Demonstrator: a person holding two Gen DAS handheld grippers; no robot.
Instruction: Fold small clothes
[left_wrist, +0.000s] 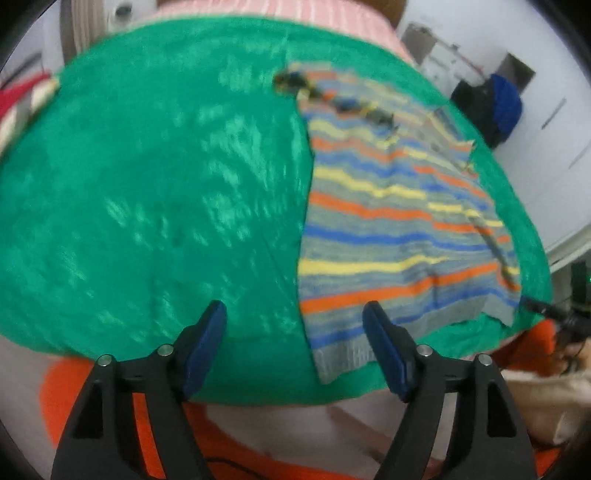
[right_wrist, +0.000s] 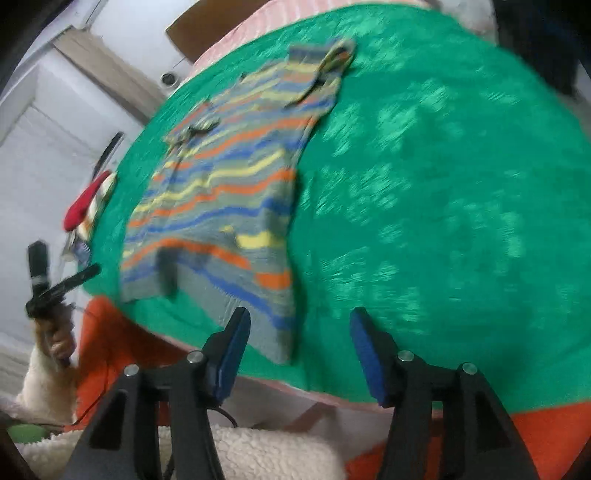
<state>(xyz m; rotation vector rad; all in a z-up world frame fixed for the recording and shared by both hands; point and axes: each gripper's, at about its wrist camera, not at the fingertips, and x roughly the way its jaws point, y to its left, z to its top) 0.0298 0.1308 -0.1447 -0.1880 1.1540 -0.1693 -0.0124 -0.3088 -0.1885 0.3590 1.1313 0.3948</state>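
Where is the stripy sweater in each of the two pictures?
Left wrist view: the striped sweater lies right of the middle, its hem by the right finger of the open left gripper.
Right wrist view: the sweater lies left of the middle, its hem just above the open right gripper.
Shared landmark: the green cloth under the sweater, showing in both views.

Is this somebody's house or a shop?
Probably a room in a home: a striped knitted sweater lies on a shiny green cloth covering a table, with white cupboard doors behind.
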